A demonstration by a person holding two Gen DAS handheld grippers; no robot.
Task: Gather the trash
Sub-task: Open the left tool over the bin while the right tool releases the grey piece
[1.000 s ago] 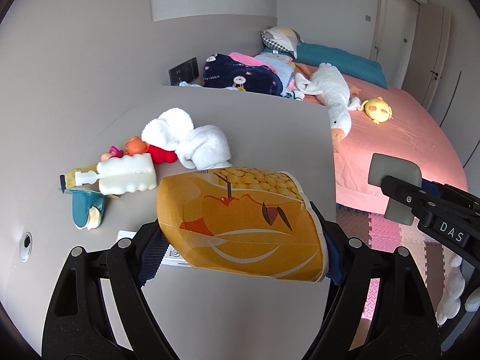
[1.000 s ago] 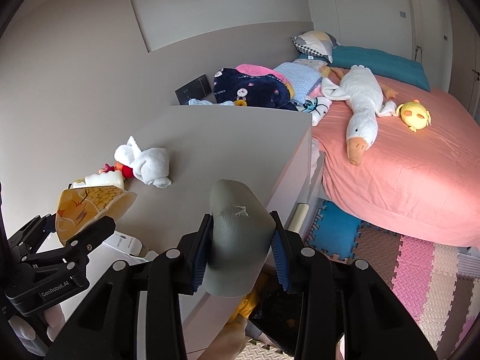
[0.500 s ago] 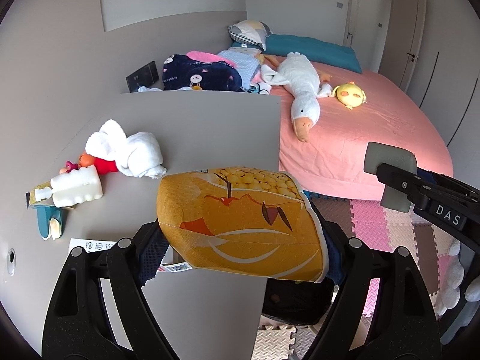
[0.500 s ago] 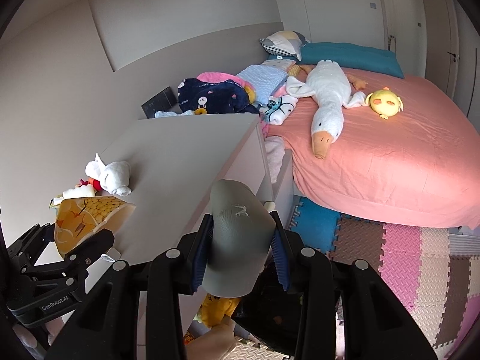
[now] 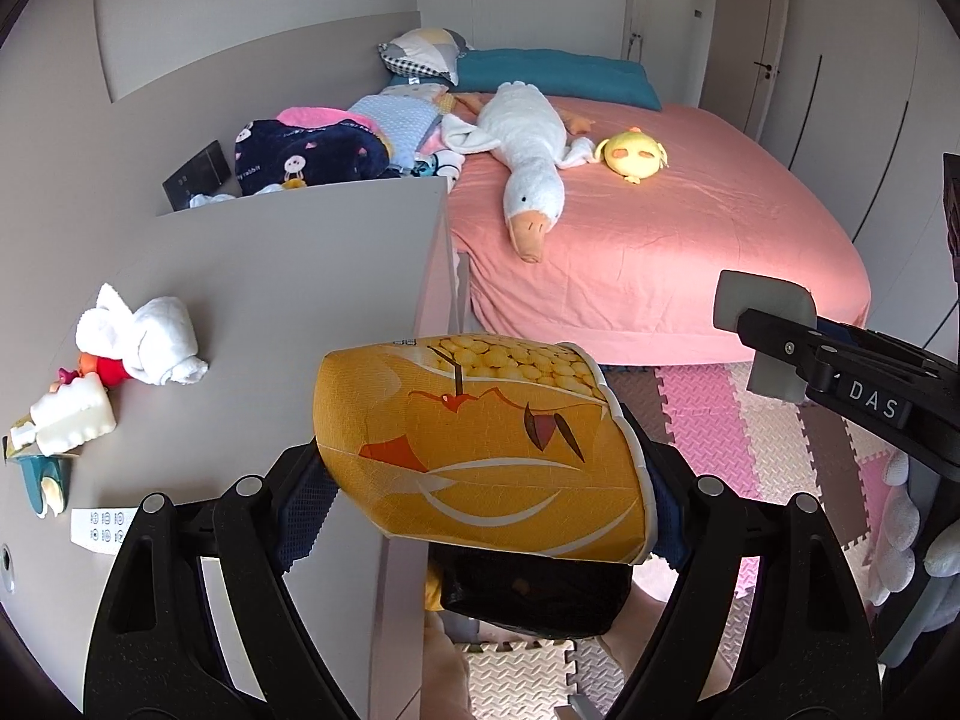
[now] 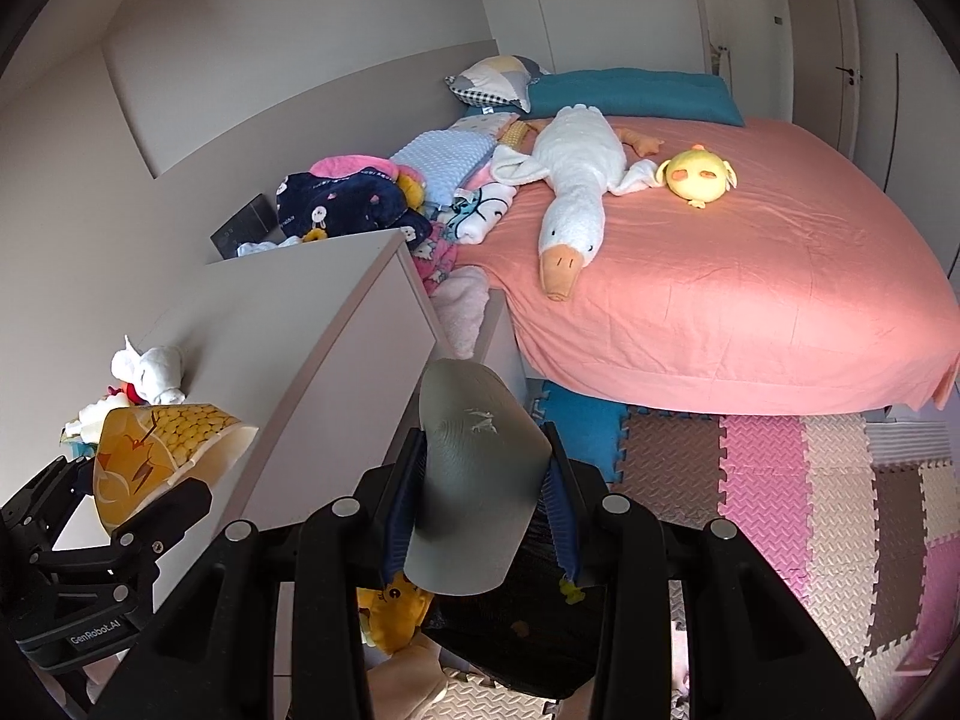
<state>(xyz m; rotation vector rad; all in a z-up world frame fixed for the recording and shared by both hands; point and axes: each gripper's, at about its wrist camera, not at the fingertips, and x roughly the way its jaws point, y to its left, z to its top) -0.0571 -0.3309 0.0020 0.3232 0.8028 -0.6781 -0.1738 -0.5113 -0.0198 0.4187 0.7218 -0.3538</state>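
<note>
— What has moved since a second ago?

— Both my views have swung off the grey tabletop (image 5: 288,276) toward its right edge. The rolled white towel (image 5: 144,339) and white plastic bottle (image 5: 69,423) that sat close ahead now lie well off to the left, and the pink bed (image 5: 660,228) and foam floor mats (image 6: 810,468) fill more of each picture. A black mesh bin (image 5: 528,591) has come into sight low down, under the held items.

— What does that tell you about the task?

— I judge the carry to the bin is nearly done — release looks like the next step, though I cannot say both items are squarely over the opening.

— Where is the trash relative to your tools?

— The orange, corn-printed paper snack tub (image 5: 480,444) lies on its side across my left hand-held gripper (image 5: 480,480), pinched between its two fingers and slightly dented. It hangs past the tabletop edge, with the bin just below it. My right hand-held gripper (image 6: 477,498) is clamped on a grey, curved paper cup-like piece (image 6: 474,480), its open end toward me, with the same bin directly beneath.

— Anything left behind?

— A white printed label strip (image 5: 102,528) sits near the tabletop's front edge — possibly more trash.
</note>
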